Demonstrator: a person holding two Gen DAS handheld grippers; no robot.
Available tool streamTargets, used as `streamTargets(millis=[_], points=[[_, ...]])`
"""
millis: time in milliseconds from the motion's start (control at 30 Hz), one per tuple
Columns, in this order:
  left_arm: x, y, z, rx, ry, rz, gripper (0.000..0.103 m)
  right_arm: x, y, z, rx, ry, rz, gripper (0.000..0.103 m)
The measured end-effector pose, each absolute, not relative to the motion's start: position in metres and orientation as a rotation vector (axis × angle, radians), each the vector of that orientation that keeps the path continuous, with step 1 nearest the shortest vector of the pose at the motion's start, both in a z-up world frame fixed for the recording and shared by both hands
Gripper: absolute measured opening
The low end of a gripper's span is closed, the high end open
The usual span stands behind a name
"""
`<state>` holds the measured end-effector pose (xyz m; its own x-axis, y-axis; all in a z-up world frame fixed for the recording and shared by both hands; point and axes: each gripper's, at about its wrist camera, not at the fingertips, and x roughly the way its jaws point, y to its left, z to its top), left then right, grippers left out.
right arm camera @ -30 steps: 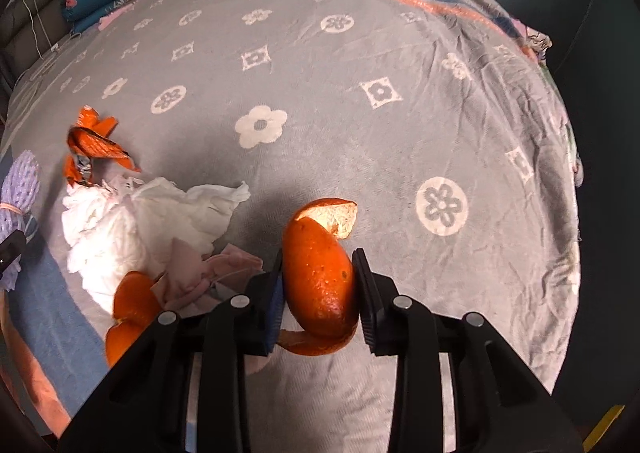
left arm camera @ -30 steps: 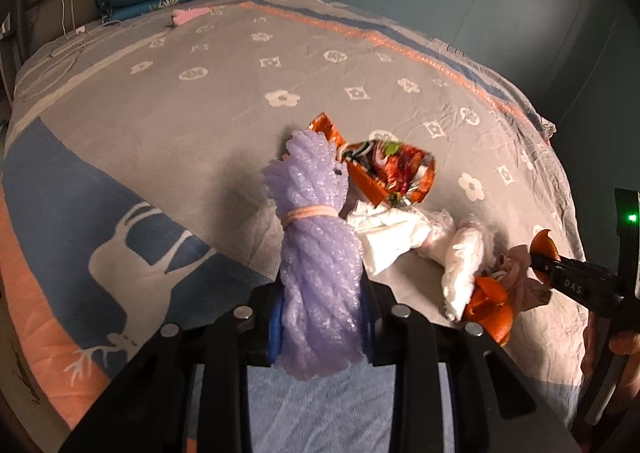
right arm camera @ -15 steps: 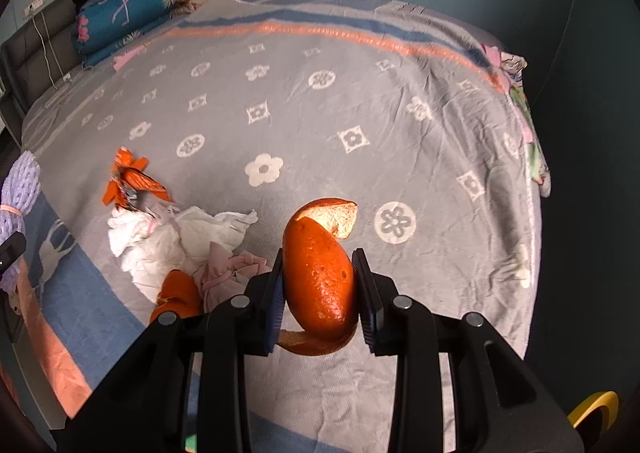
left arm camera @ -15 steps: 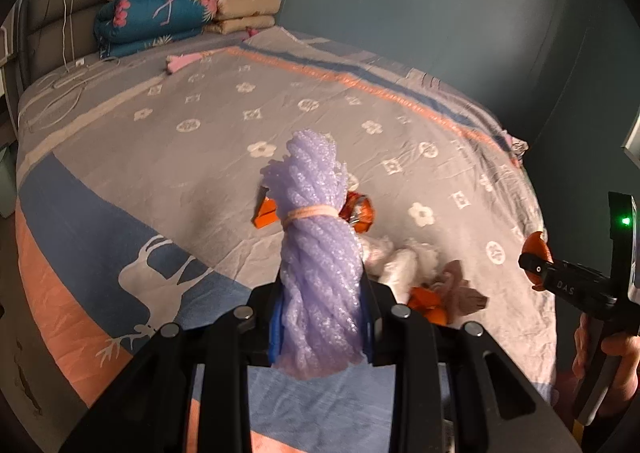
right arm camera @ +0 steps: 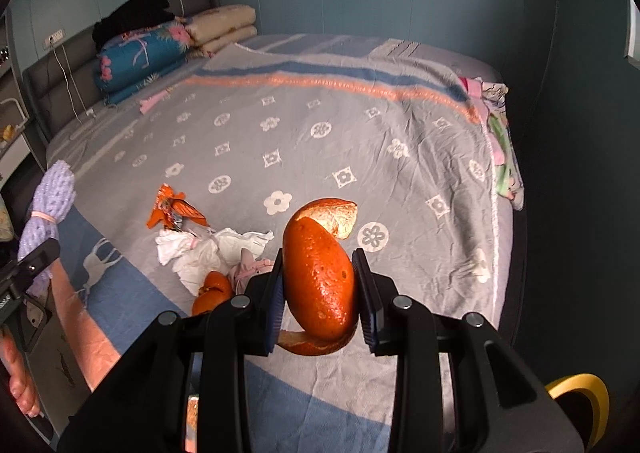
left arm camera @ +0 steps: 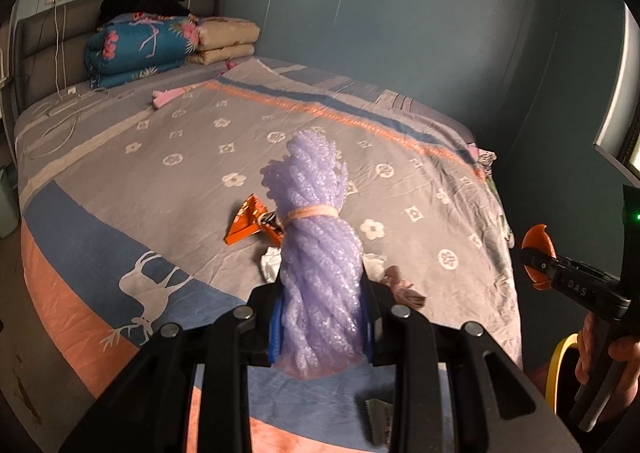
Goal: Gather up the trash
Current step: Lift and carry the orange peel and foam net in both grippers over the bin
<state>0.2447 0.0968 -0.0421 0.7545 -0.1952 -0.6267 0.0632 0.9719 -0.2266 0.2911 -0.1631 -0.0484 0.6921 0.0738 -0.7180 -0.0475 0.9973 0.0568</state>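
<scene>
Two handheld grippers hang above a bed [right arm camera: 420, 173], each w/ one piece of trash pinched between its pads. The left gripper [left arm camera: 322, 327] is closed on a purple foam net bundle [left arm camera: 318, 253], gripped near its lower end so most of its length sticks out ahead; its long axis runs along the fingers, free end pointing away toward the headboard, a pink rubber band [left arm camera: 310, 212] cinching it. The right gripper [right arm camera: 320, 303] is clamped narrow on a curved orange peel [right arm camera: 320, 265], long axis also fwd along the fingers, pale inner side showing at the far tip. Likely both are held clear for carrying off. On the spread below lie an orange wrapper [right arm camera: 172, 209], white tissues [right arm camera: 208, 253], a pink scrap [right arm camera: 248, 267] & more peel [right arm camera: 214, 287].
</scene>
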Motion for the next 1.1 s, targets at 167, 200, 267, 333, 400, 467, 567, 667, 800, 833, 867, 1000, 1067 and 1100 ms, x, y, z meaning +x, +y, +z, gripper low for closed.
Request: streamTargets(millis=[167, 200, 267, 333, 400, 467, 567, 667, 800, 833, 867, 1000, 1067, 1100], points=[[0.229, 0.078, -0.030, -0.174, 0.674, -0.175, 0.027, 0.262, -0.178, -0.031, 0.056, 0.765, 0.067, 0.030], [0.225, 0.073, -0.027, -0.171, 0.667, -0.184, 0.027, 0.259, -0.180, -0.028, 0.058, 0.760, 0.066, 0.030], [0.220, 0.067, -0.022, -0.171, 0.657, -0.200, 0.027, 0.248, -0.187, -0.022, 0.065, 0.744, 0.064, 0.030], [0.214, 0.060, -0.016, -0.176, 0.644, -0.221, 0.028, 0.238, -0.193, -0.016, 0.072, 0.732, 0.063, 0.030], [0.210, 0.054, -0.012, -0.176, 0.637, -0.231, 0.028, 0.229, -0.199, -0.011, 0.078, 0.720, 0.057, 0.030], [0.205, 0.047, -0.007, -0.175, 0.627, -0.249, 0.028, 0.218, -0.207, -0.005, 0.084, 0.705, 0.052, 0.030], [0.197, 0.035, -0.001, -0.173, 0.612, -0.278, 0.028, 0.205, -0.216, 0.002, 0.092, 0.688, 0.041, 0.030], [0.189, 0.023, 0.005, -0.168, 0.602, -0.306, 0.028, 0.192, -0.227, 0.007, 0.099, 0.672, 0.032, 0.031], [0.176, 0.004, 0.012, -0.148, 0.586, -0.349, 0.028, 0.177, -0.240, 0.012, 0.114, 0.663, 0.019, 0.031], [0.173, -0.001, 0.013, -0.141, 0.582, -0.360, 0.028, 0.173, -0.243, 0.013, 0.117, 0.661, 0.015, 0.031], [0.170, -0.007, 0.015, -0.137, 0.580, -0.373, 0.028, 0.167, -0.247, 0.015, 0.118, 0.657, 0.009, 0.031], [0.158, -0.027, 0.018, -0.126, 0.576, -0.421, 0.028, 0.151, -0.260, 0.017, 0.127, 0.648, -0.008, 0.031], [0.152, -0.038, 0.020, -0.120, 0.573, -0.448, 0.028, 0.142, -0.267, 0.018, 0.134, 0.643, -0.018, 0.031], [0.149, -0.042, 0.020, -0.116, 0.571, -0.459, 0.028, 0.136, -0.272, 0.018, 0.137, 0.643, -0.025, 0.031]])
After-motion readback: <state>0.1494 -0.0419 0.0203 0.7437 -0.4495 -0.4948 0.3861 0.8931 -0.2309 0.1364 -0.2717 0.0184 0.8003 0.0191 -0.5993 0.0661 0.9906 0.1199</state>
